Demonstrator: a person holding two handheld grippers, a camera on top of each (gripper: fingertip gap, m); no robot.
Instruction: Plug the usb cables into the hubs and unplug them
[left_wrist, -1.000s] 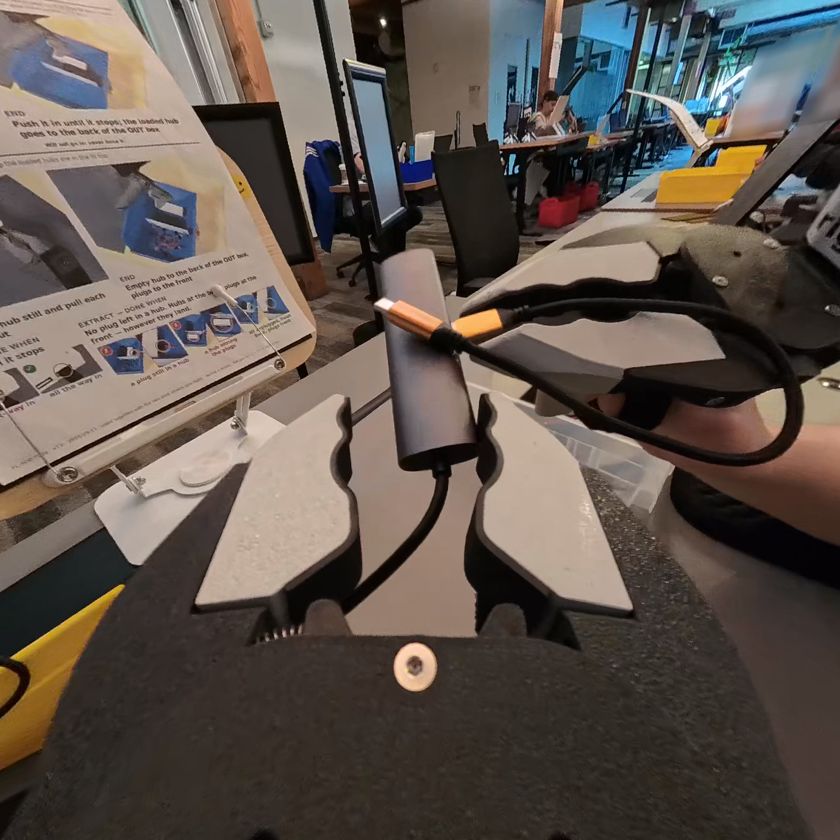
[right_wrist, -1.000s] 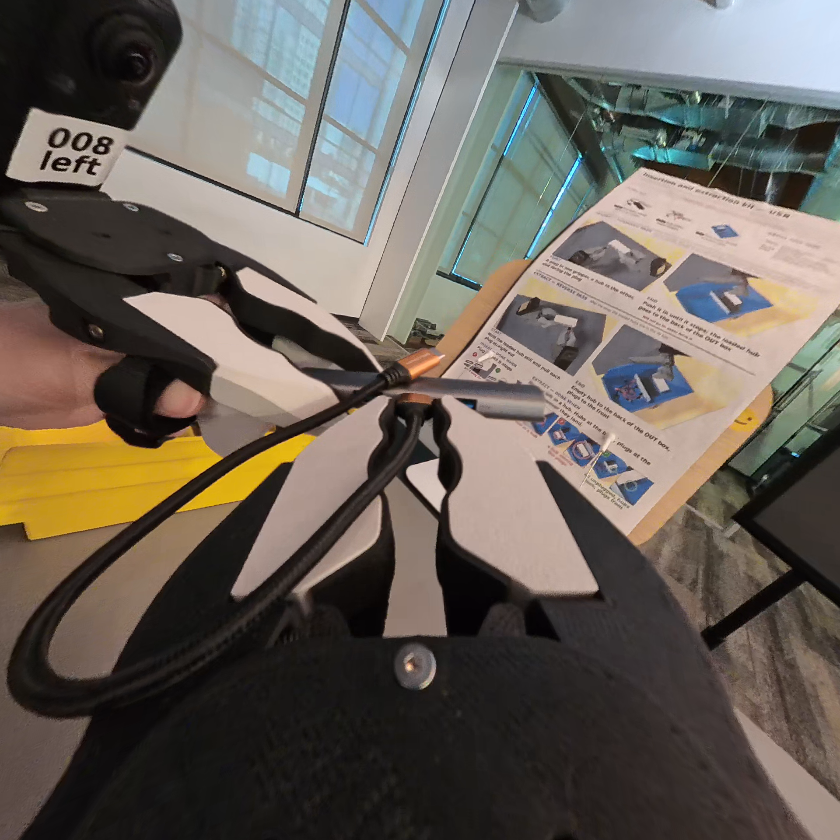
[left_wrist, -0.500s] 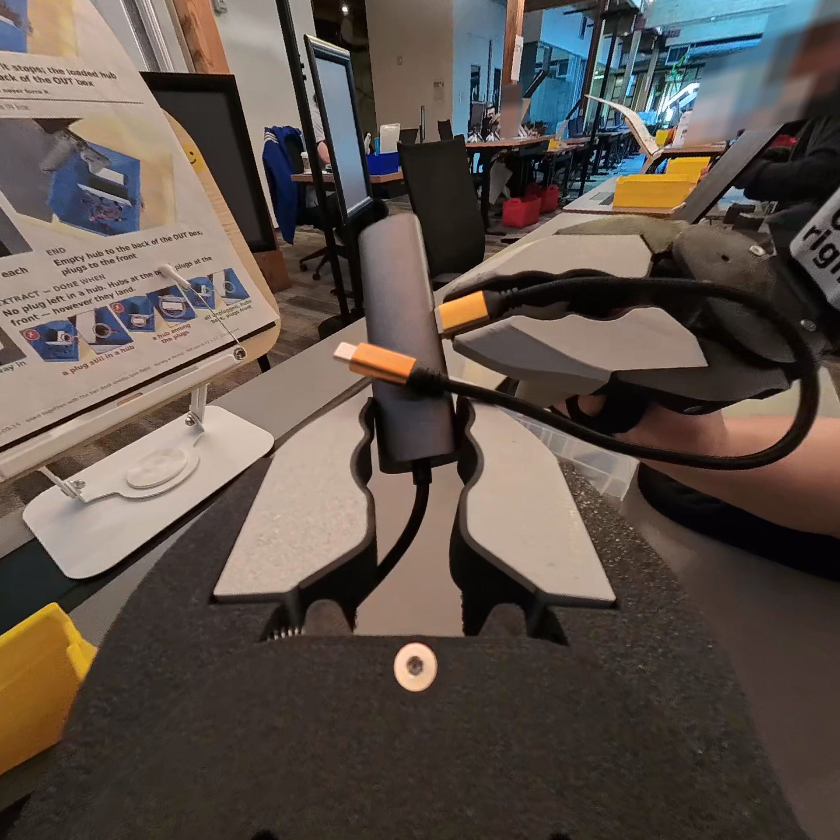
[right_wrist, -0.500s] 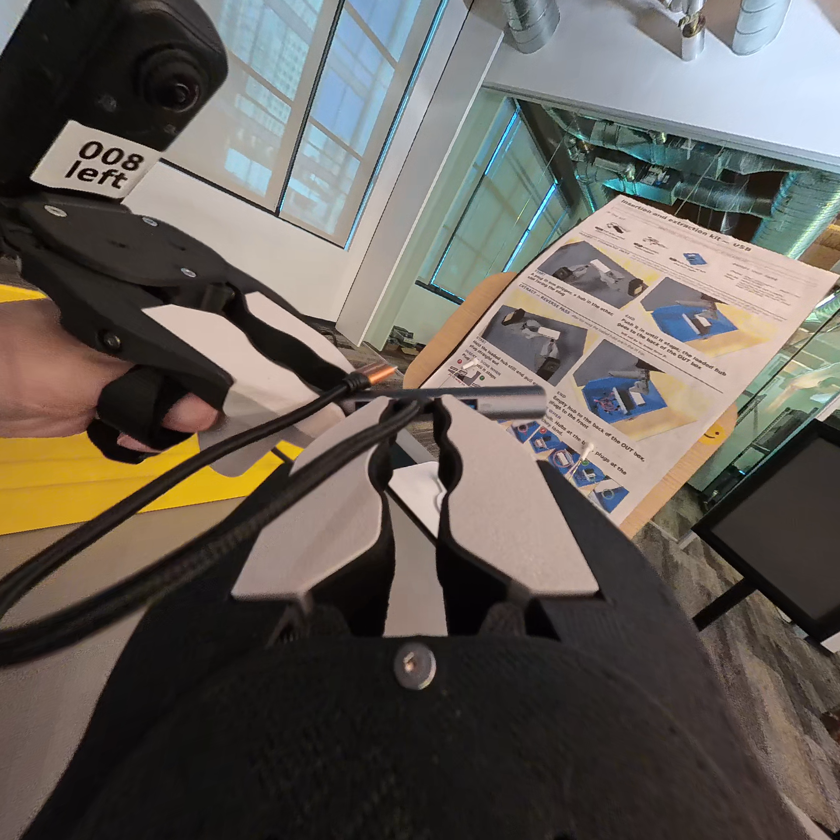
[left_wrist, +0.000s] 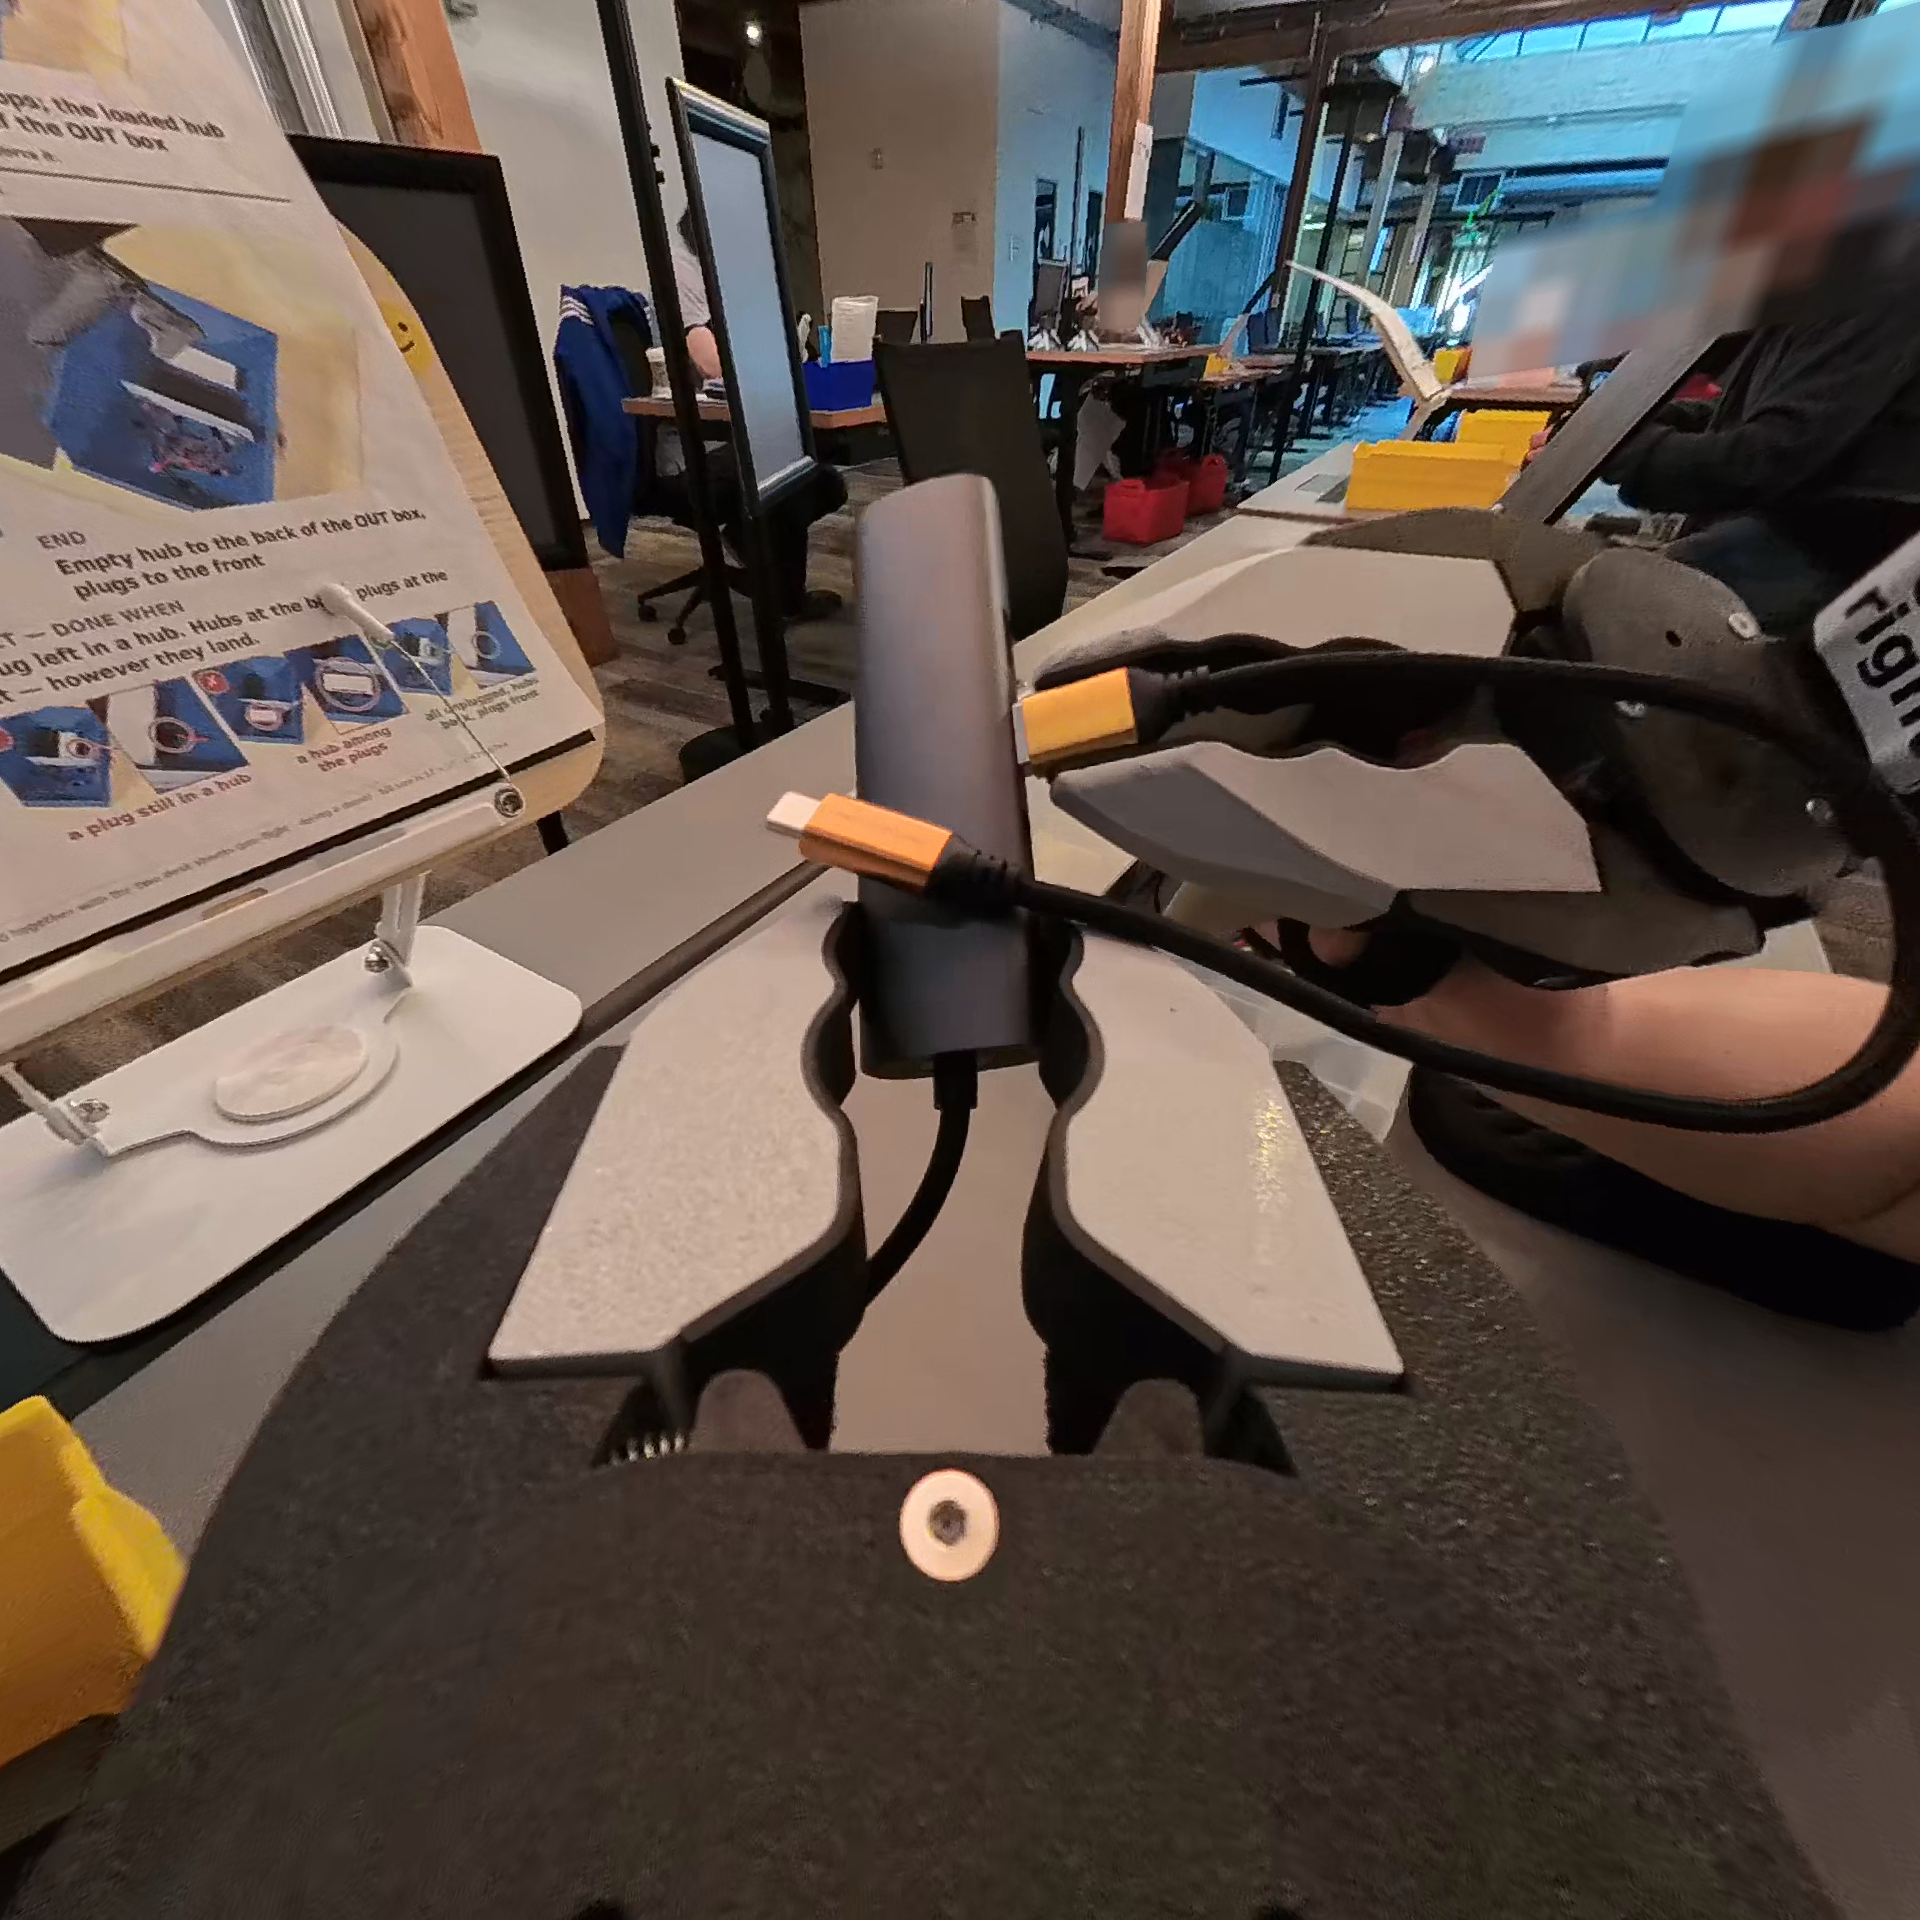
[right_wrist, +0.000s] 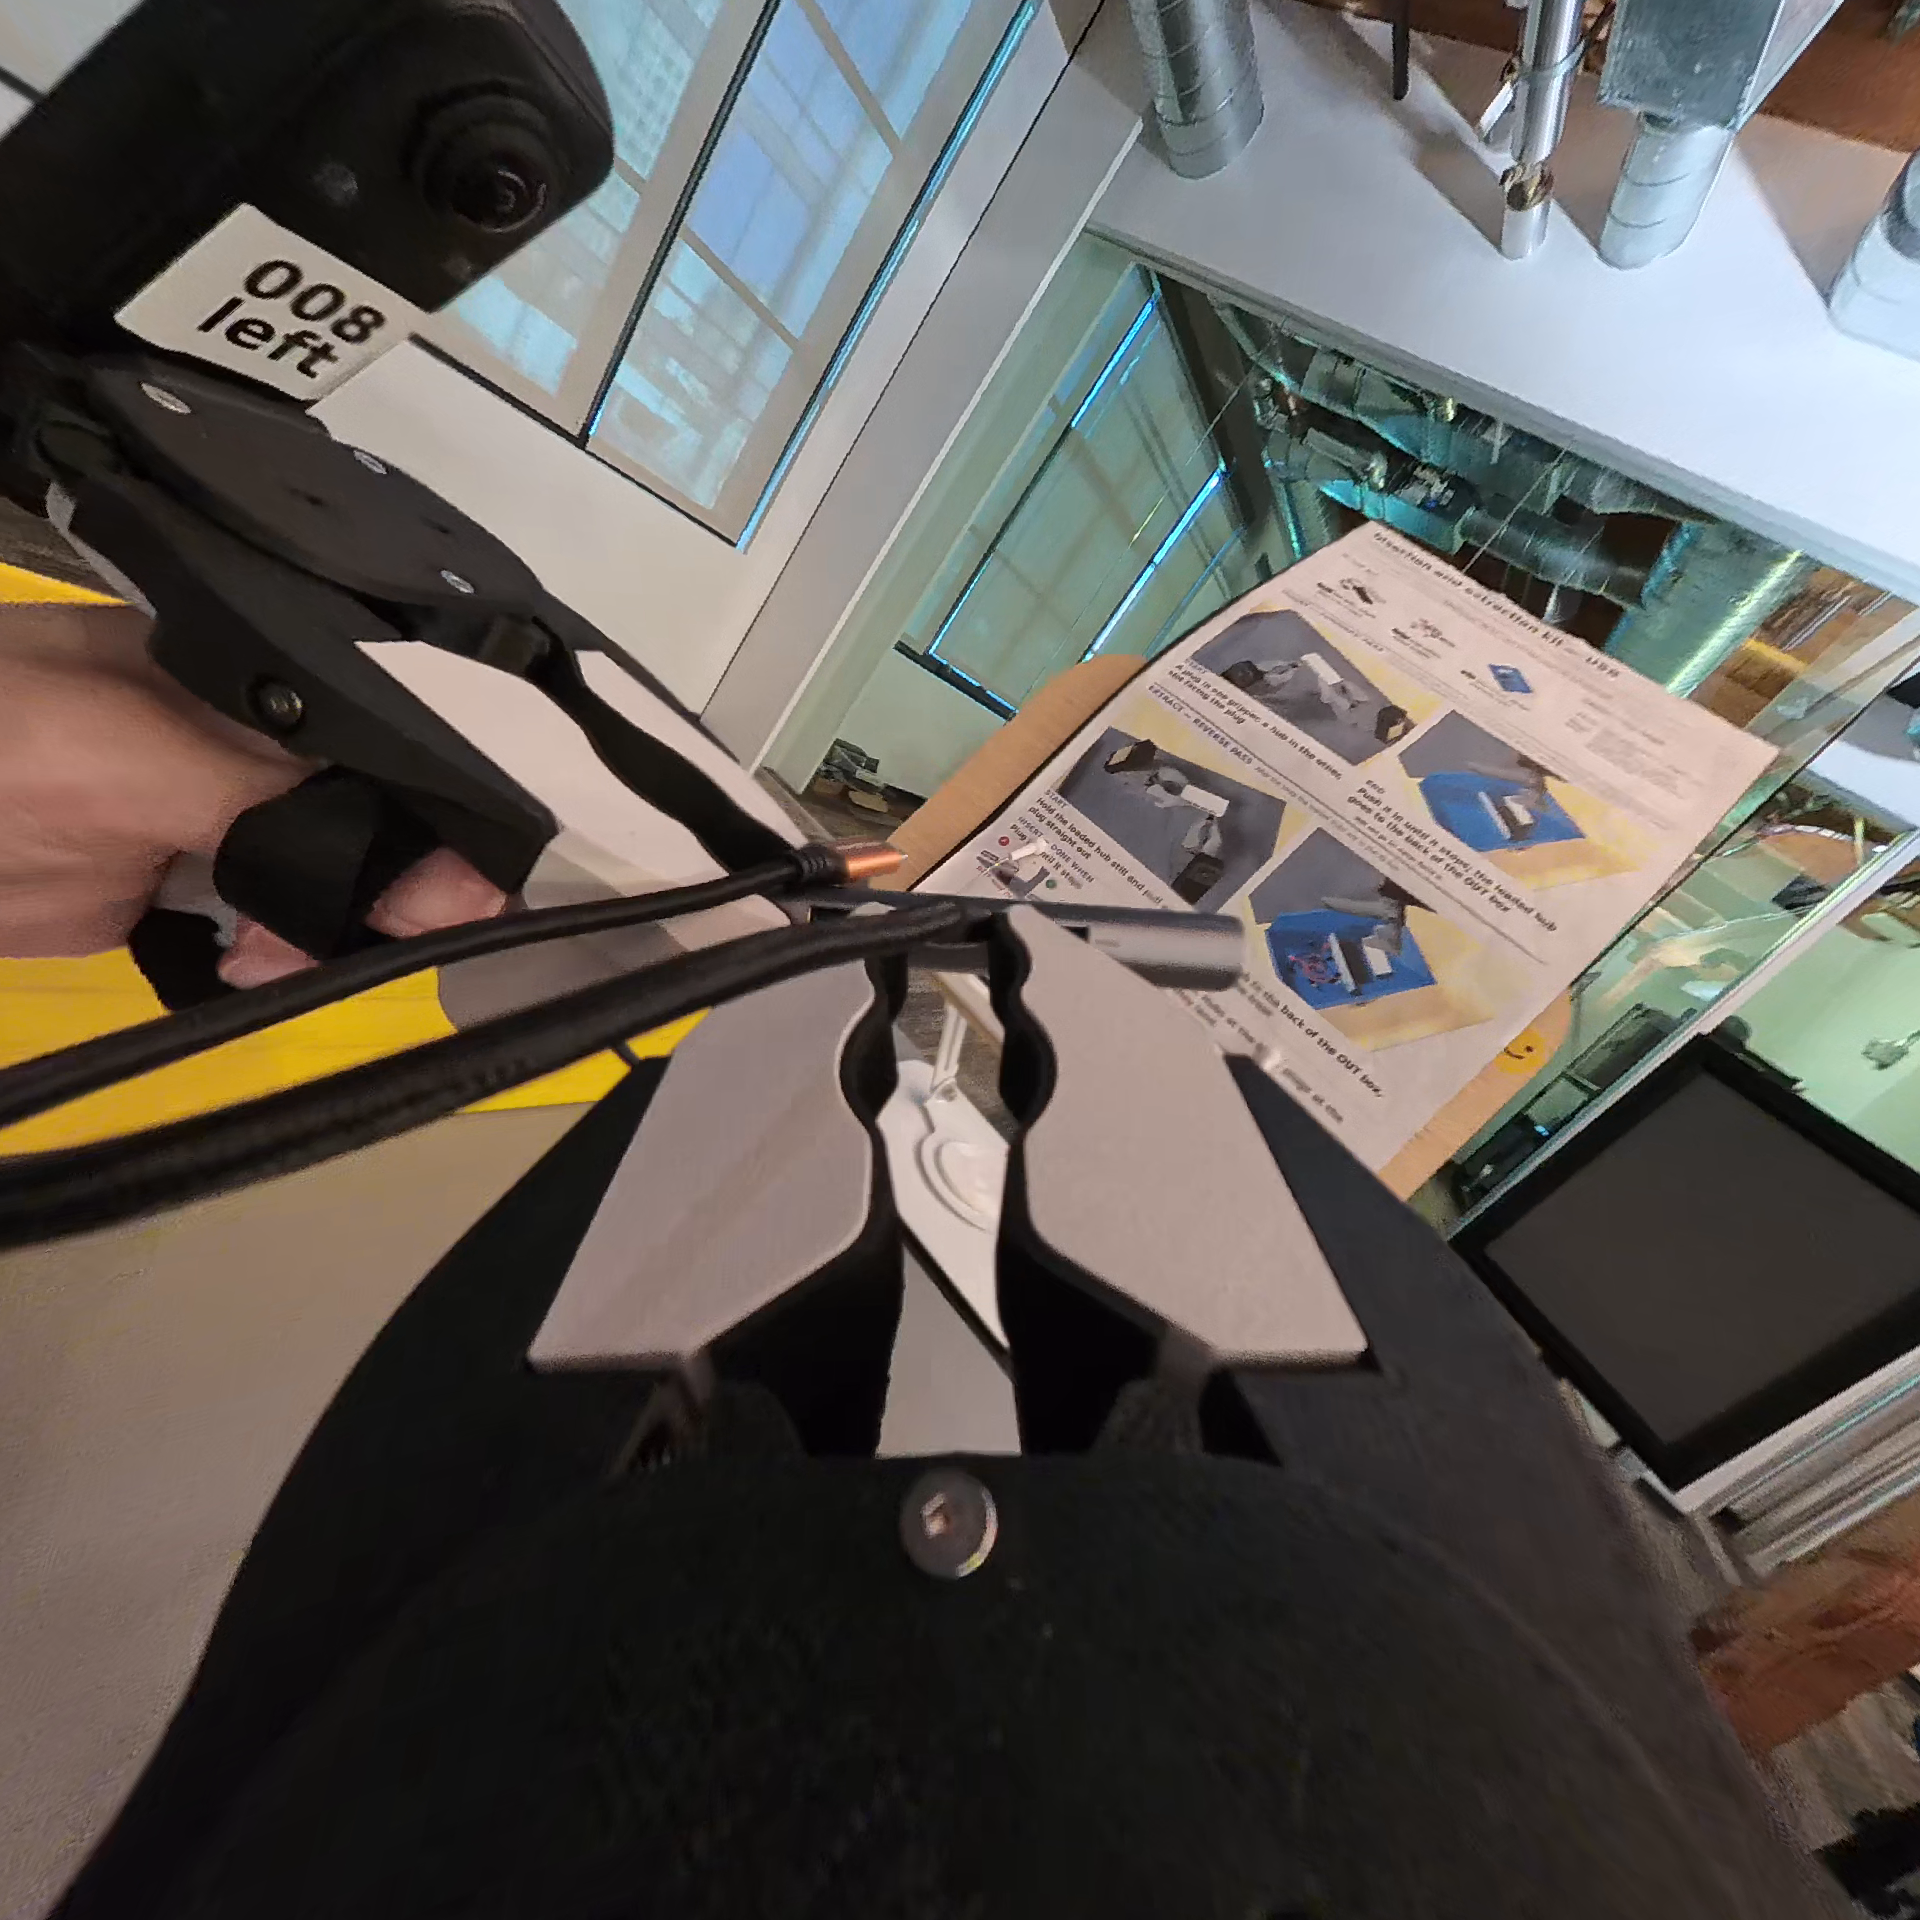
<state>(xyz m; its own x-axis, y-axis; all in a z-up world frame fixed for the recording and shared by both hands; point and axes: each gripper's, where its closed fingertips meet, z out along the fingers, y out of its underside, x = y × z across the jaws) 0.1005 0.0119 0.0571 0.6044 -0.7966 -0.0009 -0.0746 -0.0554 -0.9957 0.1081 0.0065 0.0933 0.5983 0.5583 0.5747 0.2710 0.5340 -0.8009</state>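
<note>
My left gripper (left_wrist: 940, 935) is shut on the lower end of a dark grey USB hub (left_wrist: 930, 665) and holds it upright above the table. The hub's own black lead (left_wrist: 925, 1174) hangs down between the fingers. My right gripper (left_wrist: 1055, 727) comes in from the right, shut on an orange plug (left_wrist: 1075, 717) whose metal tip meets the hub's right side. The cable's other orange plug (left_wrist: 868, 831) hangs loose in front of the hub. In the right wrist view my right gripper (right_wrist: 945, 940) is shut at the hub (right_wrist: 1153, 935), with the left gripper (right_wrist: 343, 665) at left.
An instruction sheet (left_wrist: 208, 520) on a white stand (left_wrist: 312, 1091) is at the left. A yellow bin (left_wrist: 62, 1558) is at the lower left. A clear plastic box (left_wrist: 1330, 1060) lies under my right gripper on the grey table (left_wrist: 1766, 1455). A person sits at the far right. The tips of both grippers are at nearly the same place.
My left fingers have closed onto the hub. My right gripper has brought its orange plug in against the hub's right side. The loose plug has swung lower across the hub.
</note>
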